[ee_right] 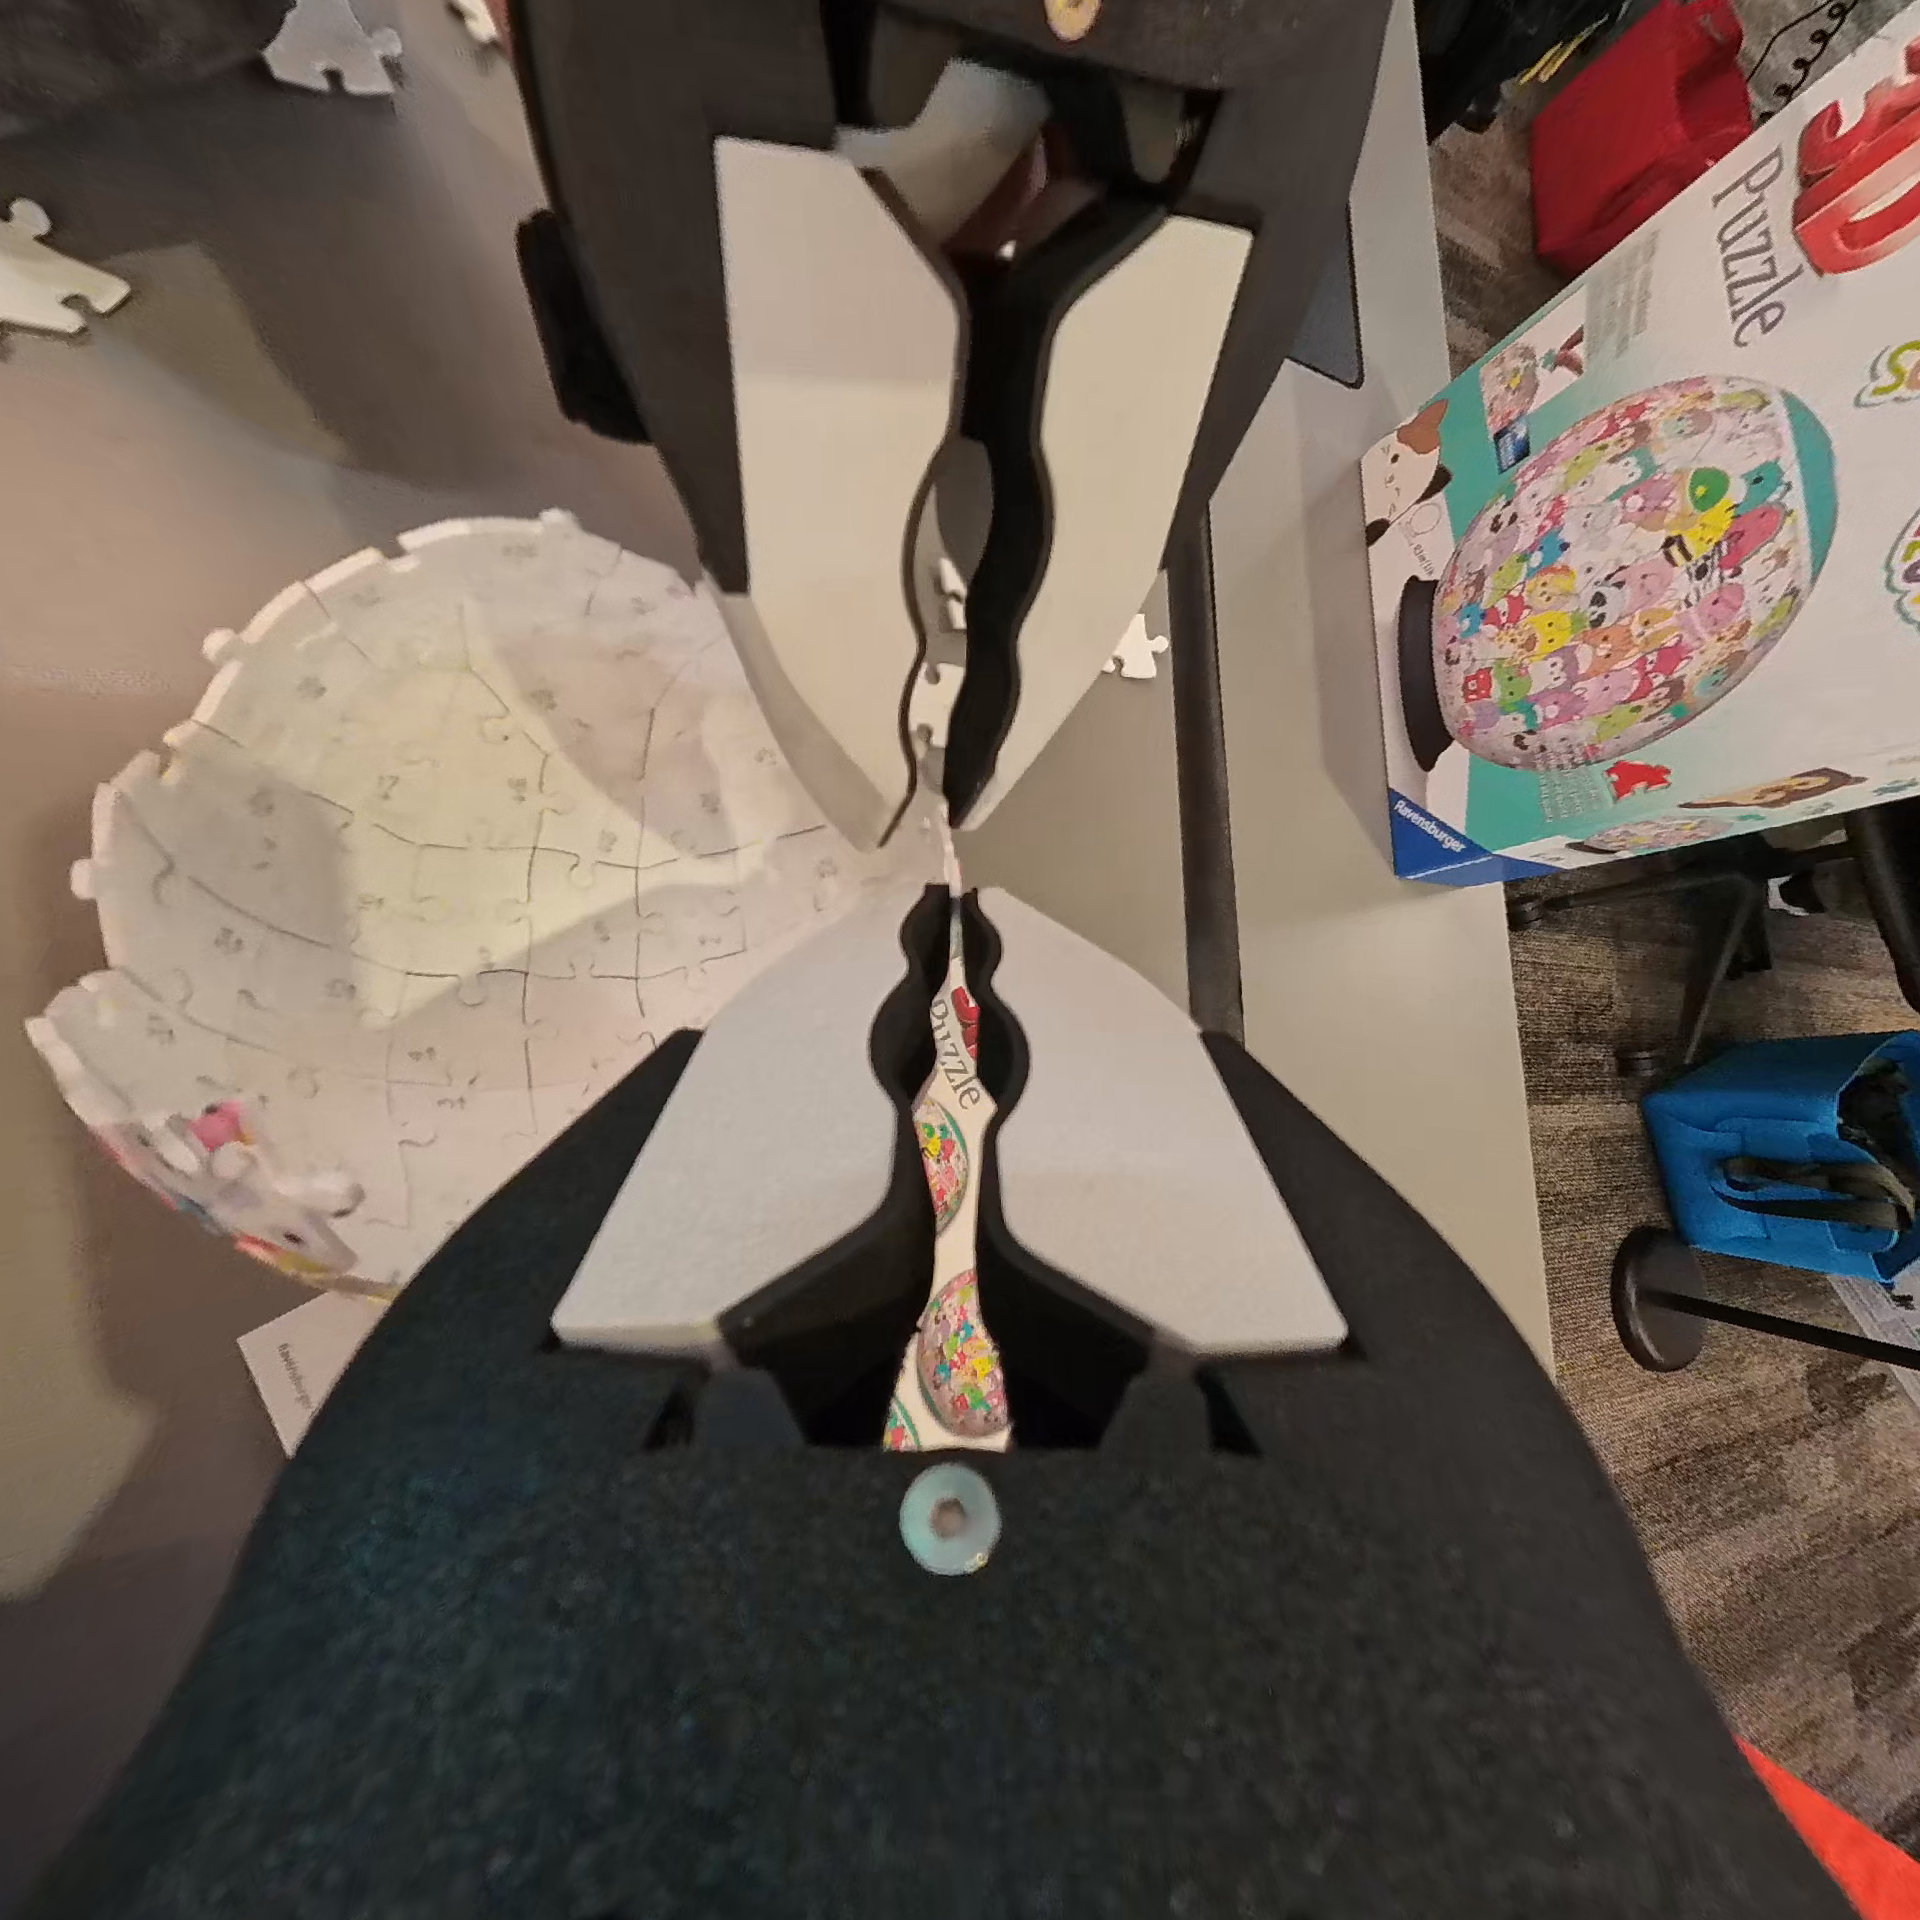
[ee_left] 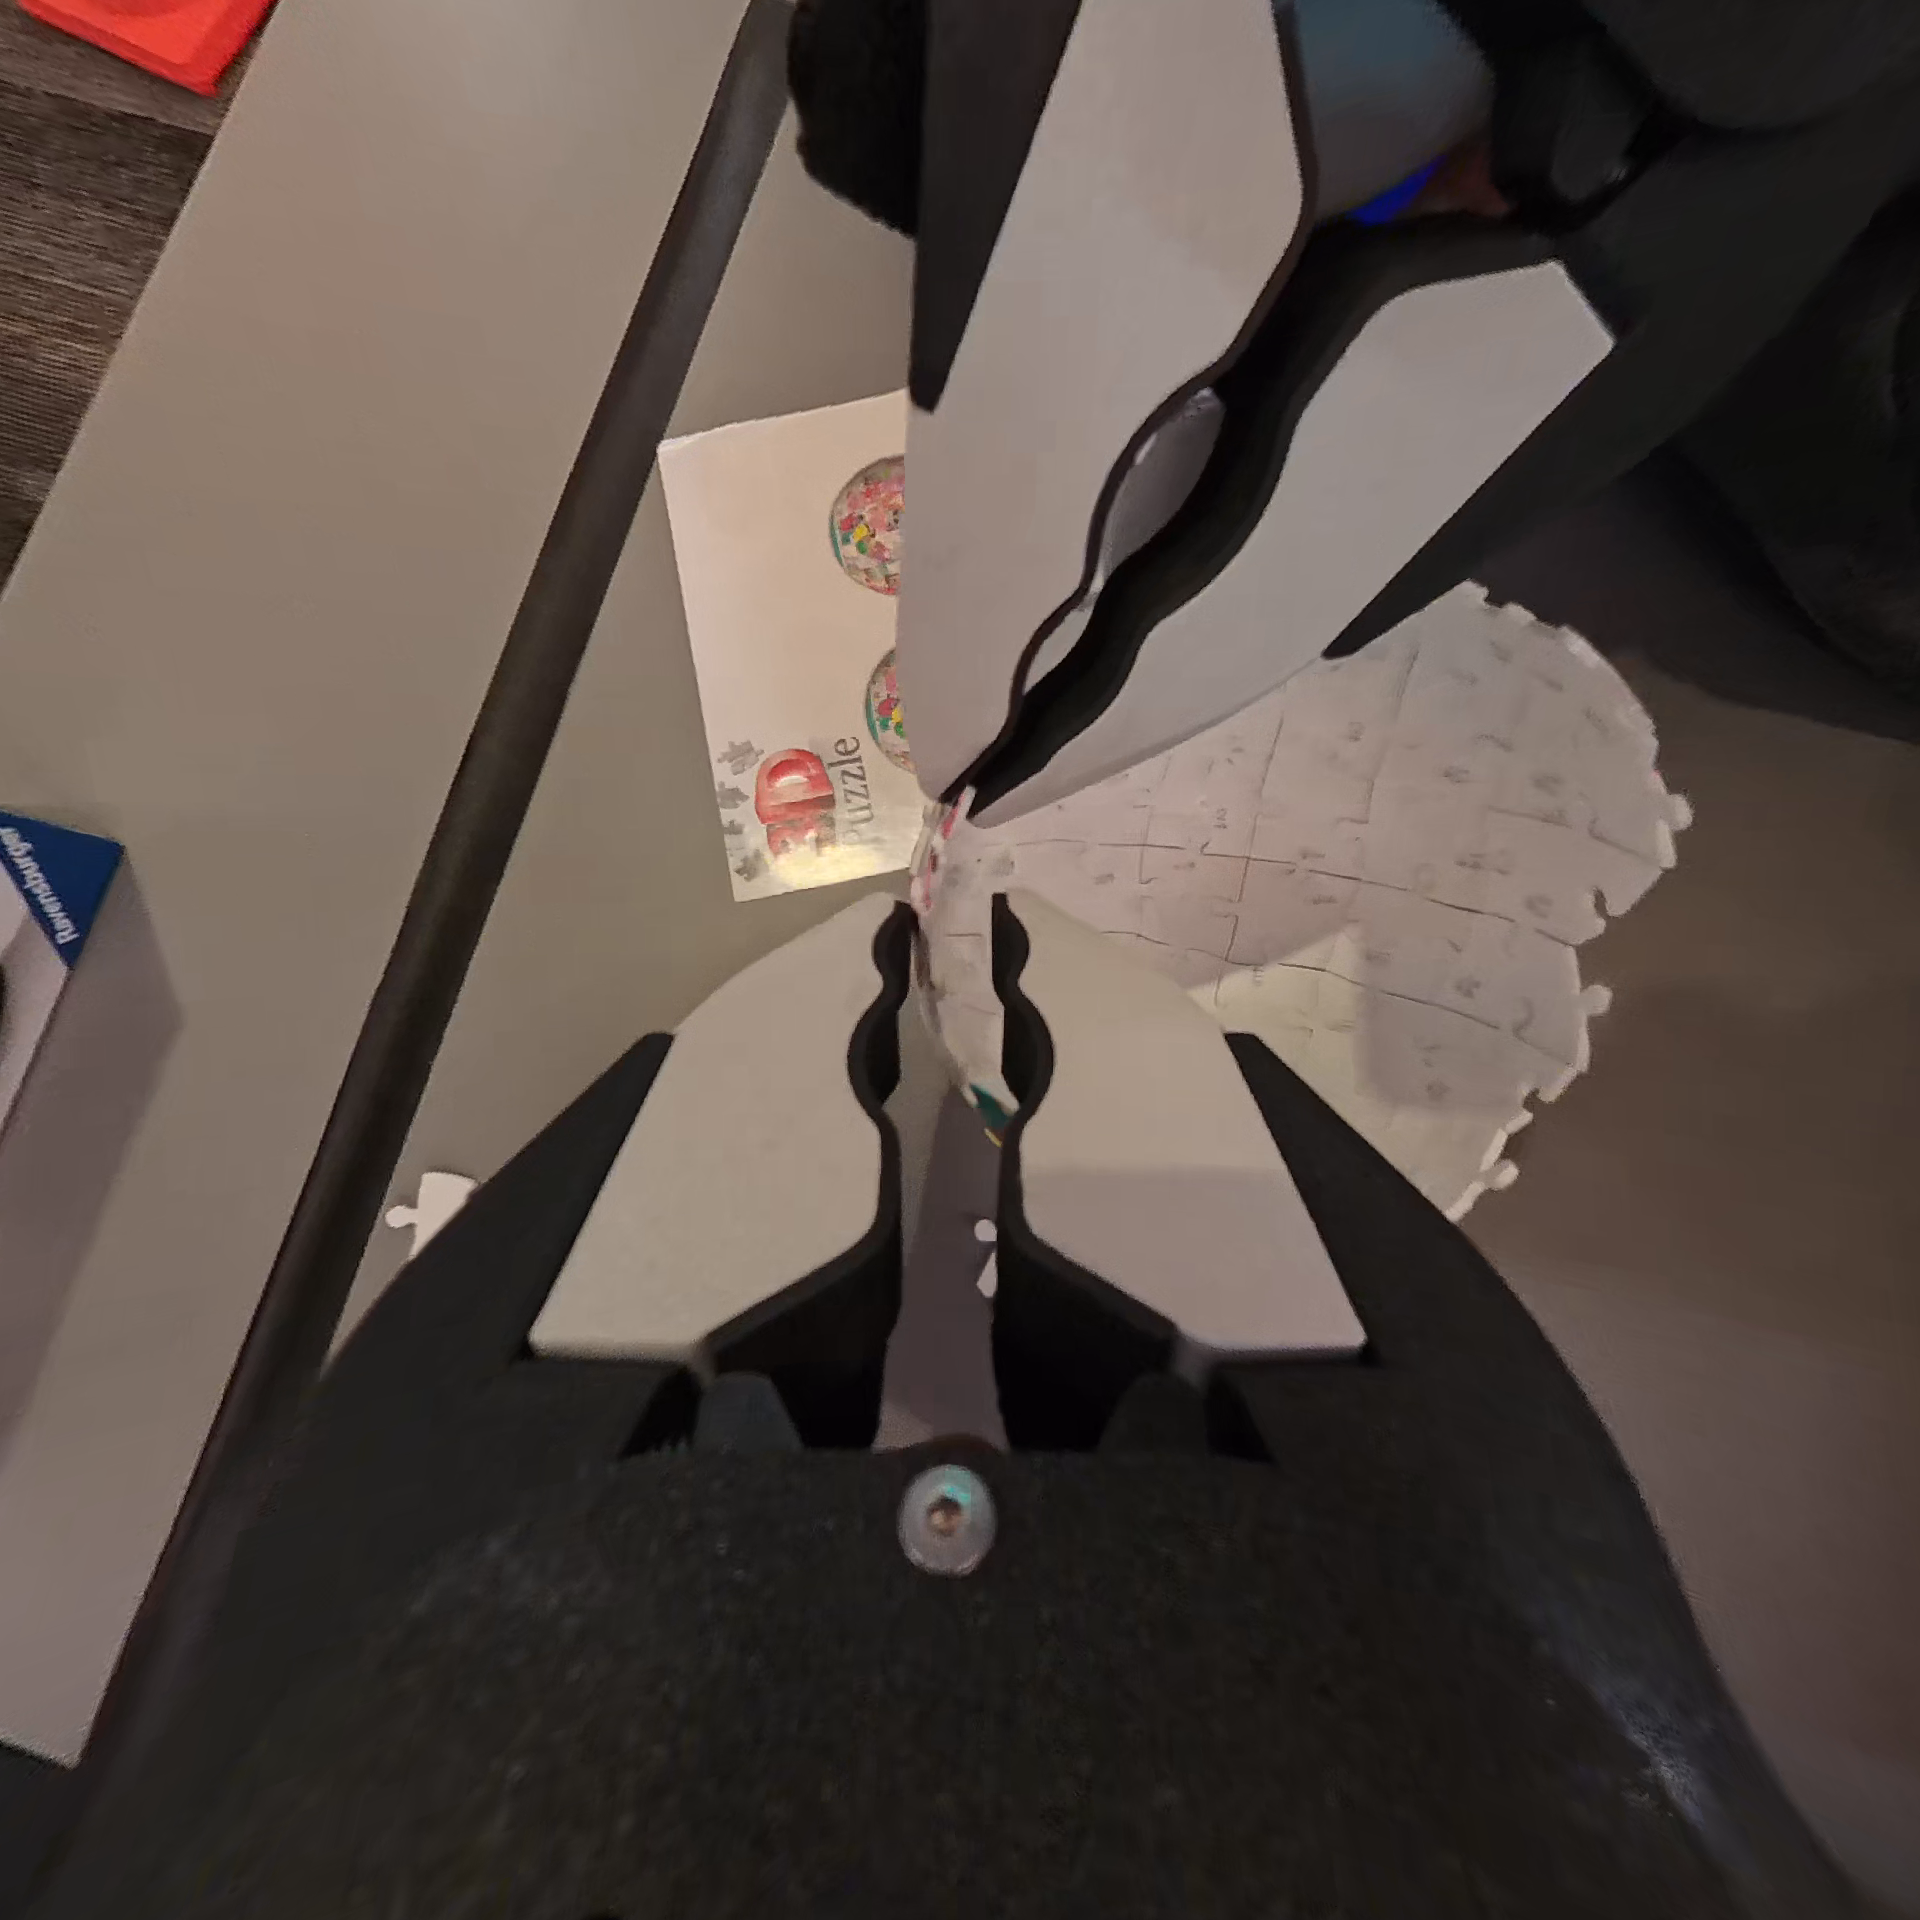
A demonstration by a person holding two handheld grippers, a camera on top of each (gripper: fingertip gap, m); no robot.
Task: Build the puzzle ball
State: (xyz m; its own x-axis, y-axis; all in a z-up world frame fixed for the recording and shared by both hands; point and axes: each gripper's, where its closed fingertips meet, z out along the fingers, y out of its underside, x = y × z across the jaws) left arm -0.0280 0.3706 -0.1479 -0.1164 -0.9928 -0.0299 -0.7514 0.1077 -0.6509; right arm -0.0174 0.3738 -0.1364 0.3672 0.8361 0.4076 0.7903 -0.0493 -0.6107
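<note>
The half-built puzzle ball (ee_left: pixel 1403 883) is a white curved shell of joined pieces with its hollow inside facing both cameras; it also shows in the right wrist view (ee_right: pixel 416 831), coloured on the outside at its lower left. My left gripper (ee_left: pixel 951 914) is shut on the shell's rim. My right gripper (ee_right: pixel 954 904) is shut on the same rim just beside it, tip to tip with the left. Each shows in the other's view, the right (ee_left: pixel 956 805) and the left (ee_right: pixel 930 821). I cannot tell whether the right pinches a separate piece.
A white leaflet (ee_left: pixel 790 665) lies on the grey table under the grippers. The puzzle box (ee_right: pixel 1621 582) stands at the right table edge. Loose white pieces (ee_right: pixel 52 270) lie at the far left and by the dark table gap (ee_right: pixel 1205 779). A blue bag (ee_right: pixel 1787 1153) is on the floor. Left and right tips are no more than a few centimetres apart.
</note>
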